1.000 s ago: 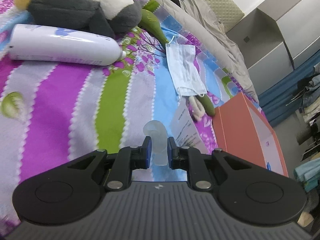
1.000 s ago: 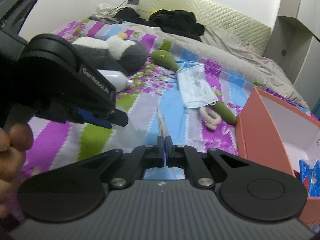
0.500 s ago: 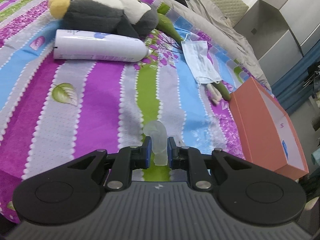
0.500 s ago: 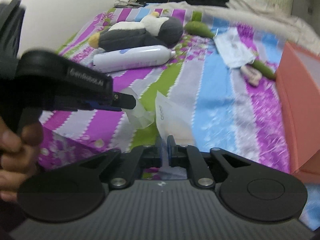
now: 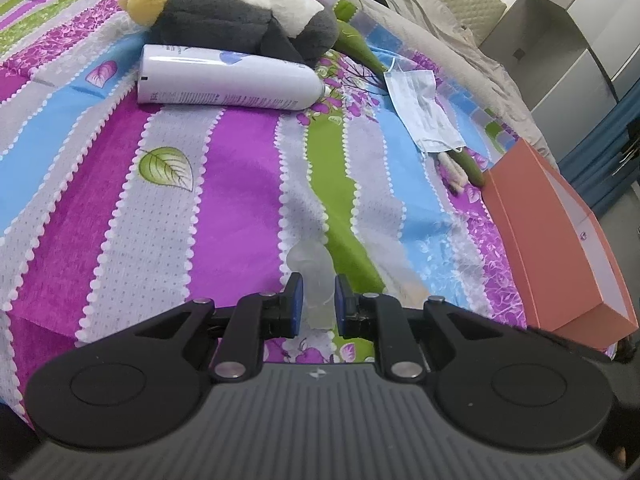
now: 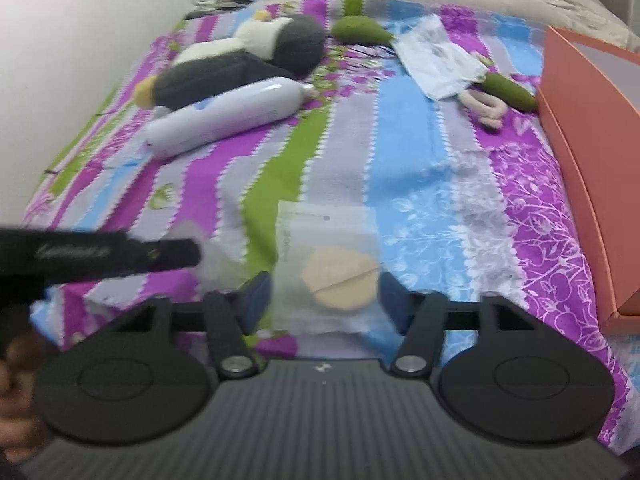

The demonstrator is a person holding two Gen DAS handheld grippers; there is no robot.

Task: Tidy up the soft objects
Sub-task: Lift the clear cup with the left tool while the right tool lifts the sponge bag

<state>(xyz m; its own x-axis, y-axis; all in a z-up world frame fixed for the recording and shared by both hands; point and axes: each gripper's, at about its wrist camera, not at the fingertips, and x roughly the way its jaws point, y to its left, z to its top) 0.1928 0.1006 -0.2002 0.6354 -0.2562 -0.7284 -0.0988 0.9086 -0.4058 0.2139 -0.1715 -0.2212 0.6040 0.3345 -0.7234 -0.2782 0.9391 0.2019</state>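
the left gripper (image 5: 316, 306) pinches a small translucent, frosted soft piece (image 5: 314, 276) between its blue pads (image 5: 295, 304), above the striped bedspread (image 5: 236, 184). taking the orange box (image 5: 560, 240) as landmark, this held piece sits well to the box's left, over the near edge of the bed.

the right gripper (image 6: 324, 300) has its jaws spread wide, and a clear plastic pouch (image 6: 326, 268) with a tan round pad inside lies between them on the bedspread; whether the fingers touch it cannot be told, as this view is blurred. the pouch lies to the left of the orange box (image 6: 592, 152), well apart from it. the left gripper (image 6: 120, 256) shows at the left edge of this view.

just beside the box's far corner lie a green plush (image 5: 466, 164) with a pale cord and a light blue face mask (image 5: 424, 116) partly over it. farther from the box, a white spray bottle (image 5: 228, 80) lies on its side, touching a grey and white plush penguin (image 5: 240, 20) behind it.
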